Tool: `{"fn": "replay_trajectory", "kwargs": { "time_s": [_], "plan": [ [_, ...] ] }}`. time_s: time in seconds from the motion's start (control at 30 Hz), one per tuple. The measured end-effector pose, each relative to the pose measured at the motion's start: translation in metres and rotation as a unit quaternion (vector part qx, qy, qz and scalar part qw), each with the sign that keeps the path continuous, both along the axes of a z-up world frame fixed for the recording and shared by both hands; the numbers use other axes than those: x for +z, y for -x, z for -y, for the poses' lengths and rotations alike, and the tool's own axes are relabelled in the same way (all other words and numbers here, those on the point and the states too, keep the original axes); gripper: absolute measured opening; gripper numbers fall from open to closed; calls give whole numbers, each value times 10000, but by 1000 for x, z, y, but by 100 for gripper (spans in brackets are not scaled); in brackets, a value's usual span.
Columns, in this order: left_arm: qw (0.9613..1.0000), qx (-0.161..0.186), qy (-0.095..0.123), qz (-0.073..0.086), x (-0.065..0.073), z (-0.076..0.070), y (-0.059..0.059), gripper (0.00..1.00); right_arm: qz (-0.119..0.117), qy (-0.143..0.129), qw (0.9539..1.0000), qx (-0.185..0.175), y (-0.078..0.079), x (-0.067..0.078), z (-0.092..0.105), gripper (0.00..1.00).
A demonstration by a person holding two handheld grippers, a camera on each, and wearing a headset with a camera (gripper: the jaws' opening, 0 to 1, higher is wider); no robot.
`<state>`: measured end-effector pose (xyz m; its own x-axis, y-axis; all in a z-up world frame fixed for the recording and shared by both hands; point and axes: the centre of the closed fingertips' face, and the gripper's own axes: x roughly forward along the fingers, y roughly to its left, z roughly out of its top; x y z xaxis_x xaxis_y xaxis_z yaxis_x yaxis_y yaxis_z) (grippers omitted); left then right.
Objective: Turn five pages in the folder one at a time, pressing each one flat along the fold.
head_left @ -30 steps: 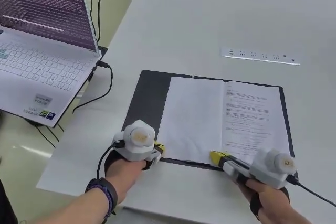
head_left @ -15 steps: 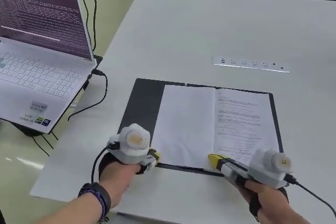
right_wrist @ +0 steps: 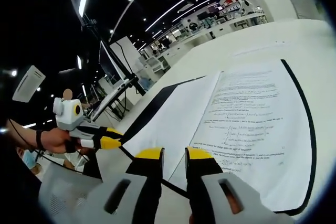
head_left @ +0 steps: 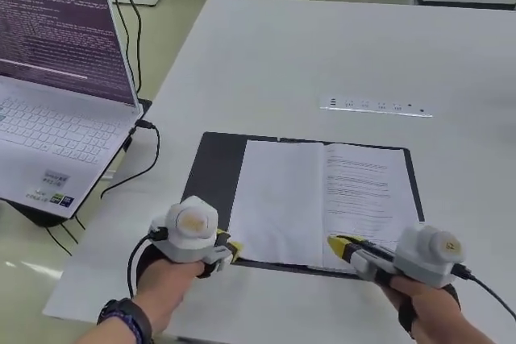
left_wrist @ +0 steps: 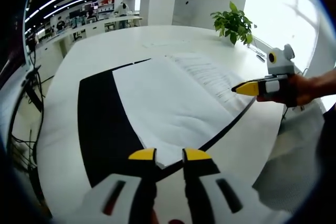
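Folder (head_left: 214,175), black, lies open and flat on a white table (head_left: 266,54), with a laptop (head_left: 56,110) well off to its left. The left gripper (head_left: 228,249) sits just beside the folder's near edge, at the lower left corner of the blank left page (head_left: 278,195). Its jaws stand close together with a slim gap, gripping nothing. The printed right page (head_left: 367,191) lies flat. The right gripper (head_left: 334,242) hovers at that page's near edge by the fold, its jaws likewise narrowly parted and empty.
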<state>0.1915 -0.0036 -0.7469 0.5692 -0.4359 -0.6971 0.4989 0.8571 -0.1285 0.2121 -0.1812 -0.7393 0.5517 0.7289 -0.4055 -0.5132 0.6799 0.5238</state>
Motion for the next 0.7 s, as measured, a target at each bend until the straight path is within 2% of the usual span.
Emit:
{"fn": "replay_trajectory", "kwargs": {
  "time_s": [0.2, 0.4, 0.5, 0.7],
  "plan": [
    [9999, -77, 31, 107, 13, 0, 0, 21, 207, 98, 9997, -3, -4, 12, 19, 23],
    [9996, -199, 107, 190, 27, 4, -1, 22, 396, 200, 9990, -30, -7, 24, 35, 28],
    [9991, -321, 77, 253, 34, 6, 0, 24, 489, 283, 9984, -44, -8, 30, 45, 29],
    [9984, -406, 145, 359, 48, 8, 1, 28, 576, 220, 9977, -294, -11, 41, 64, 32]
  ]
}}
